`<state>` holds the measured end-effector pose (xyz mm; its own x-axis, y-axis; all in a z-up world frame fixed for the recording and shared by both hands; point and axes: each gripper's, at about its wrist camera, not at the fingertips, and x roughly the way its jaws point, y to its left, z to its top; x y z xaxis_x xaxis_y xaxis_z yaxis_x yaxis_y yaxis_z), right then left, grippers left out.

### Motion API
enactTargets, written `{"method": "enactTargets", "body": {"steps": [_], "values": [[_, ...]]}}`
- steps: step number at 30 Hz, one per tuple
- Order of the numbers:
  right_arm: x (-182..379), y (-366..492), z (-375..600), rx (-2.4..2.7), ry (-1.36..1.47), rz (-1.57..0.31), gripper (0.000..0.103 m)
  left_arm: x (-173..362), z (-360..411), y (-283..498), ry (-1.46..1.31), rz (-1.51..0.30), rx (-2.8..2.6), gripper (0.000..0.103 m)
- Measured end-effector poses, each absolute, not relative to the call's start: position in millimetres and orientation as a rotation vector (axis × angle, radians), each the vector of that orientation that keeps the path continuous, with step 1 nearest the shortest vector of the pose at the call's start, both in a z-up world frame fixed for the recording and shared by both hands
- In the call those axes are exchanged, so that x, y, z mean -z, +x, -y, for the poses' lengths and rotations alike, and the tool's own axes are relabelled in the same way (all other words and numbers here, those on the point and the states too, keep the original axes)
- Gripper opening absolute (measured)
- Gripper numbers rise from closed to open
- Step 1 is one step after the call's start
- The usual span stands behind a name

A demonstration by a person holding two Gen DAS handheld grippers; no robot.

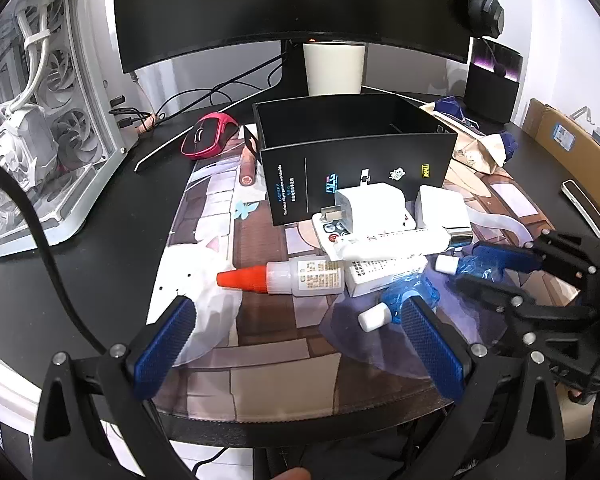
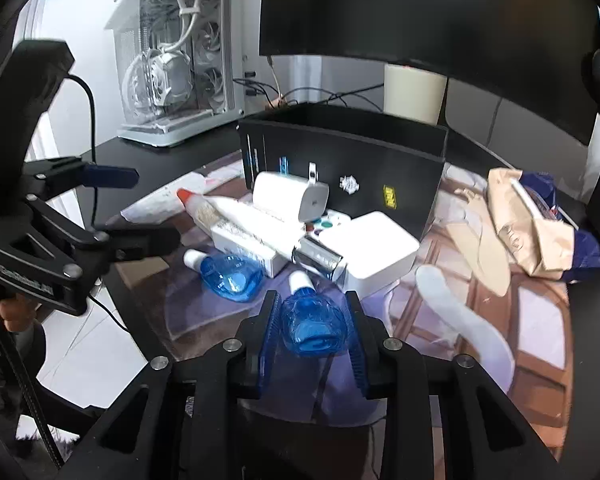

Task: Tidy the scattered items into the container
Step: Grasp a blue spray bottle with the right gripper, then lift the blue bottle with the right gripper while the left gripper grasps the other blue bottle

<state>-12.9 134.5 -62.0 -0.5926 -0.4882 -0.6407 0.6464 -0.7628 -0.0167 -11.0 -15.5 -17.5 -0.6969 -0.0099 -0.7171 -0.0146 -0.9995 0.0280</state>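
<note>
- Blue bottle [image 2: 312, 326] sits clamped between the pads of your right hand-held gripper [image 2: 314, 316], low over the patterned mat [image 2: 540, 320] on the counter [image 1: 100, 240], white cap pointing toward the black box [image 2: 380, 168].
- Your left hand-held gripper [image 1: 296, 328] hangs with its jaws spread wide and nothing between them.
- A second blue bottle [image 2: 230, 276] lies just beside the first, touching a white carton [image 2: 248, 246].
- Glue bottle [image 1: 292, 278], white tube [image 1: 400, 242] and white chargers [image 1: 370, 204] lie piled in front of the box.
</note>
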Motion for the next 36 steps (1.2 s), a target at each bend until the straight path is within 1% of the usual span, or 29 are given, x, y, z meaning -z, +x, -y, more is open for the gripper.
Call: {"method": "enactTargets", "body": {"steps": [9, 13, 20, 28, 36], "values": [[33, -6, -152, 2.358, 0.748, -0.293, 0.030, 21, 10, -13, -1.220, -0.070, -2.881, 0.103], [28, -11, -158, 2.371, 0.745, -0.269, 0.030, 24, 6, -15, -1.215, -0.084, -2.875, 0.103], [22, -14, -165, 2.392, 0.737, -0.258, 0.030, 28, -1, -17, -1.153, -0.046, -2.885, 0.103], [18, -19, -174, 2.416, 0.739, -0.243, 0.030, 40, -15, -22, -1.202, -0.060, -2.873, 0.103], [15, -20, -177, 2.424, 0.731, -0.243, 0.030, 43, -18, -23, -1.186, 0.036, -2.892, 0.103]]}}
